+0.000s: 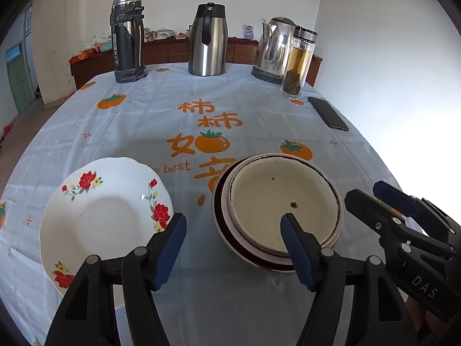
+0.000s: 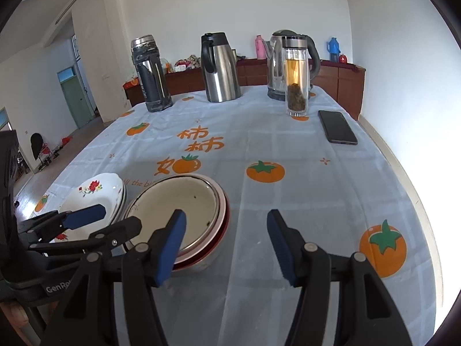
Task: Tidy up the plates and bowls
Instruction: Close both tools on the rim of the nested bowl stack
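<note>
Plainly, both grippers hover over the near edge of the bench (image 1: pixel 259 109), which wears a pale cloth printed with orange fruit. At the far left lies a white plate (image 1: pixel 100 219) with red flowers, flat on the cloth; the right wrist view shows it as the top of a small stack of such plates. The left gripper (image 1: pixel 233 248) has its fingers spread wide and empty: the left blue pad (image 1: pixel 170 250) hangs over the plate's near right rim, the right one over the near rim of the bowls, and whether either touches cannot be told. Just right of the plate sits a stack of bowls (image 1: pixel 283 204), a cream enamel one nested in a pink and red one, upright. The right gripper (image 2: pixel 226 245) is open about halfway with nothing between its fingers; its left pad (image 2: pixel 171 248) stands over the bowls' near right rim, the other over bare cloth. Flasks, a kettle, a tea bottle and a phone (image 1: pixel 328 113) stand along the far side.
</note>
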The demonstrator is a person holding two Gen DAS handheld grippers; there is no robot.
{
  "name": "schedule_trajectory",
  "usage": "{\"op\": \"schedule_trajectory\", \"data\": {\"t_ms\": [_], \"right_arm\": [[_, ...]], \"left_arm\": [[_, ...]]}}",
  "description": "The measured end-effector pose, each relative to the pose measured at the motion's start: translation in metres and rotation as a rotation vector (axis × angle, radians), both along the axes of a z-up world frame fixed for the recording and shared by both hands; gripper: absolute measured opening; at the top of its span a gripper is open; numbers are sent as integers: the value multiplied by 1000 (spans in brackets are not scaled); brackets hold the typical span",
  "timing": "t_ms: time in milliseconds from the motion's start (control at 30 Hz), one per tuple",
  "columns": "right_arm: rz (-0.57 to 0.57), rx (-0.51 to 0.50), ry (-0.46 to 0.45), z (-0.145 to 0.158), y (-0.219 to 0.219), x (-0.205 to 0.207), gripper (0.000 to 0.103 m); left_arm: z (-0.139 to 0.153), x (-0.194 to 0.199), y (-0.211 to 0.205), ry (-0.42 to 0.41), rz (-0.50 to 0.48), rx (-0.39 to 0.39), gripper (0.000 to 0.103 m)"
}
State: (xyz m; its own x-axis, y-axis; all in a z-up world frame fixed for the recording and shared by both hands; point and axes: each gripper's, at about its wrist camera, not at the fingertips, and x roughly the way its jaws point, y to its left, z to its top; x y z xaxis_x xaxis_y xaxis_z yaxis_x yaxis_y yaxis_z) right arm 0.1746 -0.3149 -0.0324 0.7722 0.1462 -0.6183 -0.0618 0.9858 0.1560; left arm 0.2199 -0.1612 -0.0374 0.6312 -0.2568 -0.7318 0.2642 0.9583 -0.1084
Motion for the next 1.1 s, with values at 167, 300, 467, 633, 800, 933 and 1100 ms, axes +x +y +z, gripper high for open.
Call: {"op": "schedule_trajectory", "data": {"t_ms": [167, 300, 467, 633, 800, 933, 1100], "right_arm": [[13, 16, 28, -7, 2, 10, 49], [1, 32, 48, -14, -1, 14, 48], [6, 45, 81, -20, 0, 22, 42], [36, 52, 123, -27, 7, 31, 30], [30, 51, 127, -33, 9, 34, 28], [22, 33, 120, -32, 11, 33, 26], [12, 52, 112, -31, 10, 32, 23]], "left_arm": [[-6, 7, 0, 28, -1, -9, 70], [-12, 12, -1, 39, 0, 9, 70], [-17, 17, -1, 52, -9, -6, 70], [-21, 20, 0, 64, -15, -13, 69], [-24, 20, -6, 69, -35, -2, 51], [-24, 20, -8, 62, -22, 7, 50], [-25, 17, -11, 48, -1, 33, 49]]}}
